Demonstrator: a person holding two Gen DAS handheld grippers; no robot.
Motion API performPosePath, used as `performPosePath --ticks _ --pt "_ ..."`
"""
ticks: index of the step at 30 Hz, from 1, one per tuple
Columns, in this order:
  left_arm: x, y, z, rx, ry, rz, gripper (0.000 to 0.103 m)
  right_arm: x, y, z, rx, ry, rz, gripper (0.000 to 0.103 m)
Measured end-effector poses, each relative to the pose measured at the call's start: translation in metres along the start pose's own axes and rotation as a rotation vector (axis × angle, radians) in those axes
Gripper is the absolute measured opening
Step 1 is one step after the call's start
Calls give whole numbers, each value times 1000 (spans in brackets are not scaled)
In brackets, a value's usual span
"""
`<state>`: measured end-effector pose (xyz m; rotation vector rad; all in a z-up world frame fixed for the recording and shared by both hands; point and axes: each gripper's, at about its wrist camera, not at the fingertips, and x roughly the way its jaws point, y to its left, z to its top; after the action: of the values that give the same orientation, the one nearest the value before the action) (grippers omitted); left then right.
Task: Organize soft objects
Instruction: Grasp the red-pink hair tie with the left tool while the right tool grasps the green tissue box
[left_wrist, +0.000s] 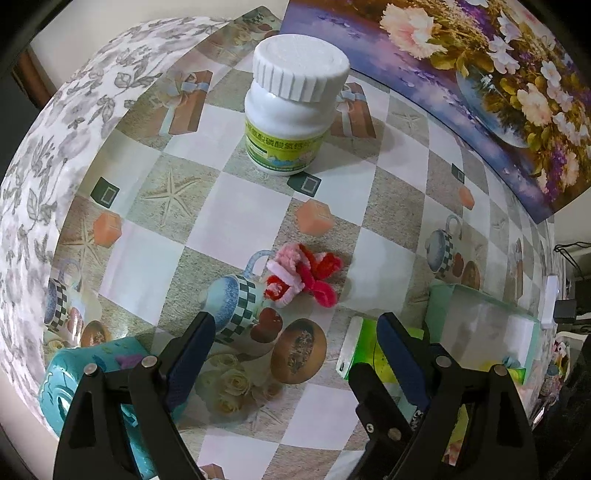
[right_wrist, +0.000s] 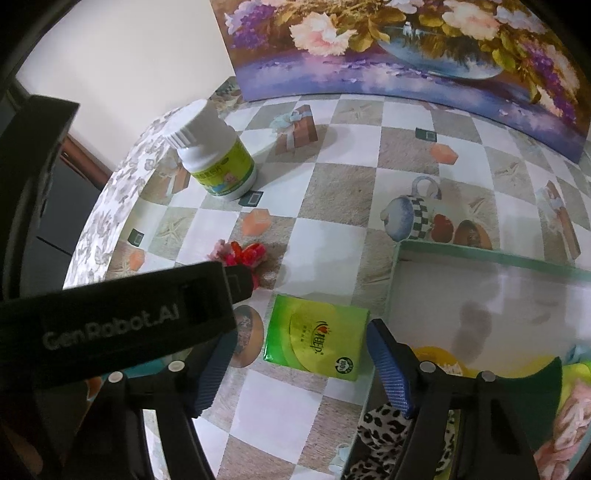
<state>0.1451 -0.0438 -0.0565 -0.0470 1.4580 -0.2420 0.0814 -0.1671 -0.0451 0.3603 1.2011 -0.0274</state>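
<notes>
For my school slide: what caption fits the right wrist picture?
Open right claw hovers above a green tissue pack beside a pale green box on the checkered tablecloth.

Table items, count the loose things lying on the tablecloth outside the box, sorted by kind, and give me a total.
White pill bottle: 1
Green tissue pack: 1
Pink-and-red pipe-cleaner bundle: 1
Teal item at the table edge, kind unclear: 1
Total: 4
</notes>
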Motion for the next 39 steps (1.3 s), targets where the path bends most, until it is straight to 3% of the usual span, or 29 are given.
performPosePath --ticks 6,24,31,36,39 --pt "3 -1 1 6 6 -6 89 2 -3 0 10 5 -14 71" --pt "22 -12 8 38 10 -19 88 12 -4 3 16 24 -72 71" --pt "33 -16 11 51 27 -19 71 18 1 3 3 31 -81 71" --pt "42 -19 14 53 30 -31 65 22 2 3 11 41 -81 71" --pt "44 -19 14 59 31 -30 51 22 1 3 15 43 -79 71"
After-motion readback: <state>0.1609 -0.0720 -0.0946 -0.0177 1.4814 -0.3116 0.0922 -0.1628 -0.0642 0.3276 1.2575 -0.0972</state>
